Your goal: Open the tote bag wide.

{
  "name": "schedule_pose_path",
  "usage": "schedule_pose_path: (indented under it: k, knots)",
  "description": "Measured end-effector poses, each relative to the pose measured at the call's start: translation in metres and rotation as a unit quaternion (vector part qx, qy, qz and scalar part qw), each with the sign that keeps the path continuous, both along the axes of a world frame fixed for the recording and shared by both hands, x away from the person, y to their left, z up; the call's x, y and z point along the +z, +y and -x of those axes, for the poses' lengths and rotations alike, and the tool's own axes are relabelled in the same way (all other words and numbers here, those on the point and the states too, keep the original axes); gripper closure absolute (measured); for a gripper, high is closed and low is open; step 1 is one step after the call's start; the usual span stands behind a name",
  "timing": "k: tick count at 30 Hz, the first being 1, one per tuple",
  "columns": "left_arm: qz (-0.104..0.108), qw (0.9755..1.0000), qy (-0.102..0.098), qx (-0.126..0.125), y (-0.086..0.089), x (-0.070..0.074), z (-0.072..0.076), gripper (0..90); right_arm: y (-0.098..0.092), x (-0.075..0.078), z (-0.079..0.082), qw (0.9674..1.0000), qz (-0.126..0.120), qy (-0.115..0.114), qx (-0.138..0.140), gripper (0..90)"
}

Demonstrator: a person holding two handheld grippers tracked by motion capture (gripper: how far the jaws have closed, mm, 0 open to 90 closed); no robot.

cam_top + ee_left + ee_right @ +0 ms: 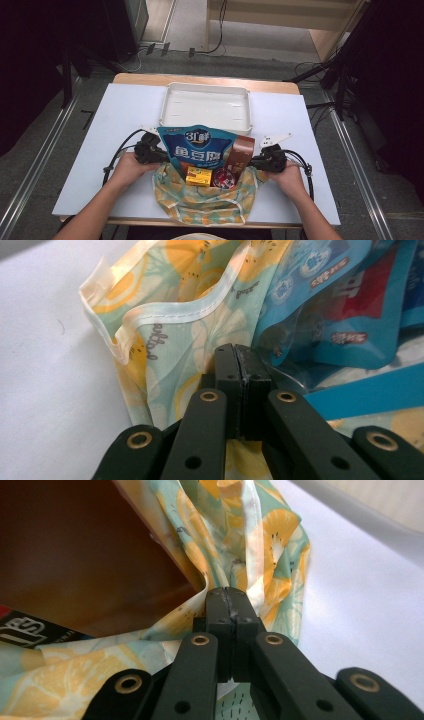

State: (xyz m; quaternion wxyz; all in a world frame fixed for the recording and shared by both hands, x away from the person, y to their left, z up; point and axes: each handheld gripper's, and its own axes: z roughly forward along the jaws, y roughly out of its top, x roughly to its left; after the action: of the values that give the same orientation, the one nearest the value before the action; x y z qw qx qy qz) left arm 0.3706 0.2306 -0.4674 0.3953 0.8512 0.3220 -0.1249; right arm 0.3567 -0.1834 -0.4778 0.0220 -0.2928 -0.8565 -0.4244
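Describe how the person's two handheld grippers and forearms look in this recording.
Both the left gripper and the right gripper are black, with black cables looping out to the sides and a pale three-cornered plate on top. In the gripper views each has two flat black jaws on linkage bars with brass-coloured rivets. The pads look scuffed. The forearms are bare, with no sleeves in view.

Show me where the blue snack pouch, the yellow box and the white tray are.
blue snack pouch [197, 147], high view, middle of its printed front.
yellow box [198, 176], high view, its front face.
white tray [205, 89], high view, its far rim.
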Motion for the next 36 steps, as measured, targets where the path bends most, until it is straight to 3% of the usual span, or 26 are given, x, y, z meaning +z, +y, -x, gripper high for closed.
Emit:
schedule_pose_path:
  k: [3,11,14,18,20,24,27,34,36]
  knots:
    - [-0.009,0.9999,-0.005,-0.002,-0.001,-0.001,0.001,89.7,0.001,-0.002,-0.001,1.0000,0.007,-0.002,0.005,90.0]
    - [-0.019,0.9998,0.005,0.004,0.003,-0.002,0.001,90.0,0.002,-0.004,0.000,0.9997,0.023,-0.005,0.010,90.0]
    - [-0.032,0.9995,0.002,-0.002,0.003,0.000,0.002,90.0,0.003,-0.001,0.003,0.9988,0.046,-0.015,0.003,90.0]
    - [-0.021,0.9996,0.020,0.001,0.004,0.000,0.001,90.0,0.004,0.002,0.009,0.9983,0.057,-0.012,0.001,90.0]
    - [-0.014,0.9997,0.020,0.002,0.006,0.001,0.000,90.0,0.002,0.003,0.010,0.9984,0.054,-0.013,0.001,90.0]
    - [-0.015,0.9999,0.002,0.006,0.008,0.010,0.004,89.5,-0.004,0.011,0.009,0.9994,0.031,-0.010,-0.015,90.0]
    - [-0.015,0.9998,-0.006,0.010,0.010,0.015,0.006,88.2,-0.006,0.015,0.011,0.9994,0.026,-0.009,-0.019,90.0]
    - [0.008,0.9994,-0.025,0.021,0.022,0.031,0.012,87.2,-0.019,0.034,0.021,0.9989,-0.008,-0.028,-0.037,88.3]
    - [0.005,0.9993,-0.033,0.019,0.024,0.036,0.013,85.9,-0.021,0.037,0.024,0.9987,-0.013,-0.030,-0.040,86.4]
